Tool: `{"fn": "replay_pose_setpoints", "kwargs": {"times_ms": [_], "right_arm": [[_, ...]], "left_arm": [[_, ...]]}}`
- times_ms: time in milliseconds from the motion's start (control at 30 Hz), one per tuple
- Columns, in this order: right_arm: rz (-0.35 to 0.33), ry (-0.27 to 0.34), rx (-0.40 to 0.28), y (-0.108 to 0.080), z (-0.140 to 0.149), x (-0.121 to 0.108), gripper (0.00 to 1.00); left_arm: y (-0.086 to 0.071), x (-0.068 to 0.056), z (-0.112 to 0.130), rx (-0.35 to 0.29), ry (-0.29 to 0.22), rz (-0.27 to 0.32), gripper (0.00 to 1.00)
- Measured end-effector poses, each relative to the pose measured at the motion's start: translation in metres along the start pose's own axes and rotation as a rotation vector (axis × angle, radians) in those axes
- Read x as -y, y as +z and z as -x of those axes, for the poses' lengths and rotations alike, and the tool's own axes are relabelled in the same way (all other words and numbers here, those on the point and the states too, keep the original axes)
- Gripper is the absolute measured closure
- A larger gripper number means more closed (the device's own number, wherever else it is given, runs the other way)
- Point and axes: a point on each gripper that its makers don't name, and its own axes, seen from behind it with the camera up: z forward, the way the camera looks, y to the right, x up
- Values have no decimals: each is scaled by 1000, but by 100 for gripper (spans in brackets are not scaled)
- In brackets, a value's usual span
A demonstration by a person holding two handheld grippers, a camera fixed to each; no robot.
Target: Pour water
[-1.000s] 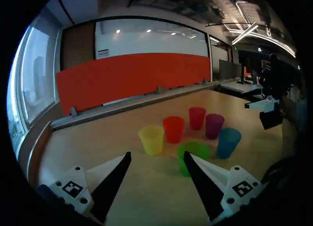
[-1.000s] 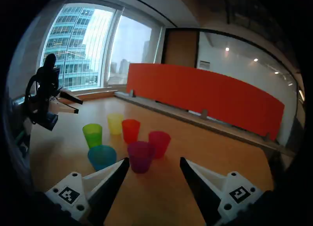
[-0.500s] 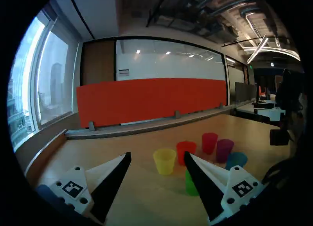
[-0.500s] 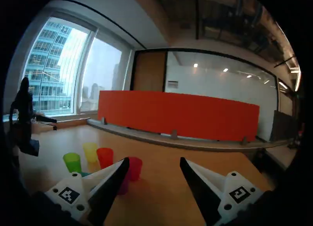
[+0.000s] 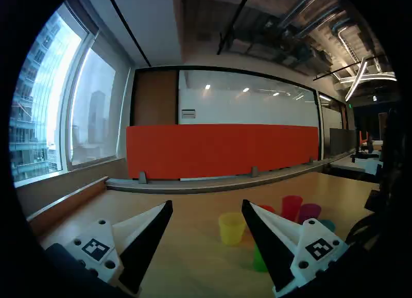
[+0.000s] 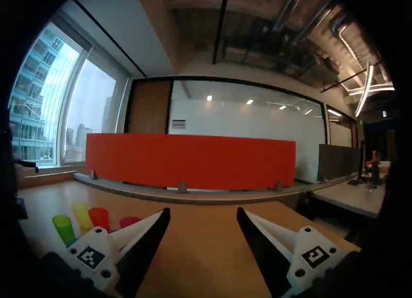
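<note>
Several coloured plastic cups stand together on a wooden table (image 5: 195,257). In the left gripper view a yellow cup (image 5: 232,228) stands between my fingers' tips, with a green cup (image 5: 258,259) partly behind the right finger, and a red cup (image 5: 291,207), a purple cup (image 5: 309,212) and a blue cup's rim (image 5: 327,225) farther right. My left gripper (image 5: 206,215) is open and empty, low over the table. In the right gripper view the green cup (image 6: 63,228), yellow cup (image 6: 82,215), orange-red cup (image 6: 99,217) and a red cup (image 6: 130,221) sit at lower left. My right gripper (image 6: 202,218) is open, holding nothing.
A long orange partition (image 5: 221,149) runs along the table's far edge, with large windows (image 5: 51,122) to the left. More desks (image 6: 350,195) stand at the right. Bare tabletop (image 6: 206,257) stretches ahead of the right gripper.
Both views have tilted up and dropped lower; the cups have slid toward the bottom of each view. In the right gripper view the cups moved to the lower left. Both grippers stayed open.
</note>
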Motion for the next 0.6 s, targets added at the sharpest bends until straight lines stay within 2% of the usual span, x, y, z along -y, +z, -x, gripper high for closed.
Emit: {"fn": "replay_pose_setpoints", "kwargs": {"times_ms": [200,600], "right_arm": [[31,4,-18,-8,-2,-2,0],[60,34,-10,-11,3,-8,0]], "left_arm": [[-4,-1,4,-8,-5,-32,0],[-7,-3,12,-19,15,-58,0]]}}
